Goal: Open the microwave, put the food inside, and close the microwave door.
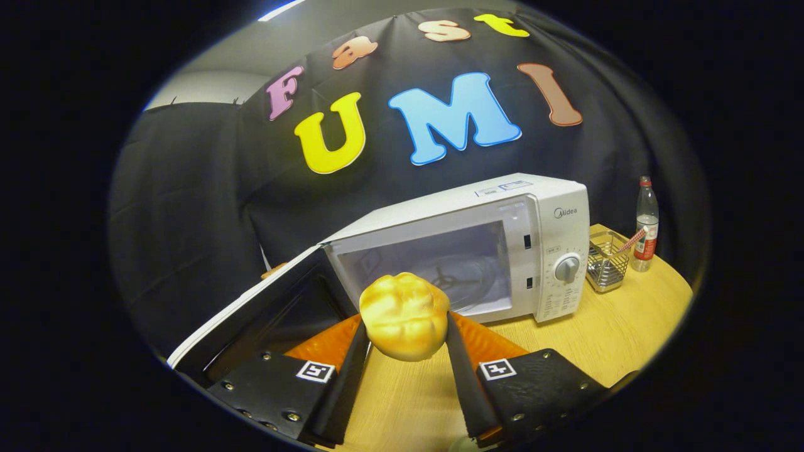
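Now, taking the microwave [477,245] as the anchor: its door [264,314] hangs wide open off its left side, swung out and down toward the tongs, dark inner face up. Just in front of the open cavity [433,267], where a turntable spindle shows on the floor, the tongs [405,342] are gripping the food, a pale golden bun [405,315], with one finger pressed against each flank. The bun sits held above the wooden tabletop [603,339], not yet past the microwave's threshold. On the microwave's right face is the control panel with a round dial [567,269]. Right of the microwave stands a small wire basket [606,260], and beyond that a clear bottle [646,226] with a red cap.

The risks, as I judge them: the bun looks soft, so a tight squeeze could crush it, while a loose one could let it slip onto the tabletop before it reaches the cavity. The left finger also rides close to the open door, so drifting left on the way in could knock it.
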### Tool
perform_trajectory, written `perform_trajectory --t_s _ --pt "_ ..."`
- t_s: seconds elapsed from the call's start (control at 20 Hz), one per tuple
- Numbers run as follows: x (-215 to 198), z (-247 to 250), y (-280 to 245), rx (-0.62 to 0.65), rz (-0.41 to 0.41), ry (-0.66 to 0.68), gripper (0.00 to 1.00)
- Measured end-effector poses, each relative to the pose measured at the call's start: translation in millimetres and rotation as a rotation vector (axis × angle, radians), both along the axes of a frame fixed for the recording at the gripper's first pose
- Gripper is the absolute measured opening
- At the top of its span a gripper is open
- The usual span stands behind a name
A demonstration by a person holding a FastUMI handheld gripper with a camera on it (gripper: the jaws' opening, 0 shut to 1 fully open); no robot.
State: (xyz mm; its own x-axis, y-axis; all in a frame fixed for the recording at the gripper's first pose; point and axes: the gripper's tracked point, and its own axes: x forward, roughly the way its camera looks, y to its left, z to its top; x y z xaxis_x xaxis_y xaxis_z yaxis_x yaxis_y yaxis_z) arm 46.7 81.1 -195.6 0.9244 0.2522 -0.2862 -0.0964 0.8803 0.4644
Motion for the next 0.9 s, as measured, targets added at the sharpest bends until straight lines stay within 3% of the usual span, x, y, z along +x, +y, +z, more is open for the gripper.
perform_trajectory --t_s 0.15,0.45,0.9 --pt "27.6 -12.4 14.3 0.072 -0.004 0.031 0.69" --pt "85.4 -33.4 23.2 0.149 -0.114 0.009 0.69" --pt "163.5 -88.0 32.1 0.306 -0.279 0.083 0.69"
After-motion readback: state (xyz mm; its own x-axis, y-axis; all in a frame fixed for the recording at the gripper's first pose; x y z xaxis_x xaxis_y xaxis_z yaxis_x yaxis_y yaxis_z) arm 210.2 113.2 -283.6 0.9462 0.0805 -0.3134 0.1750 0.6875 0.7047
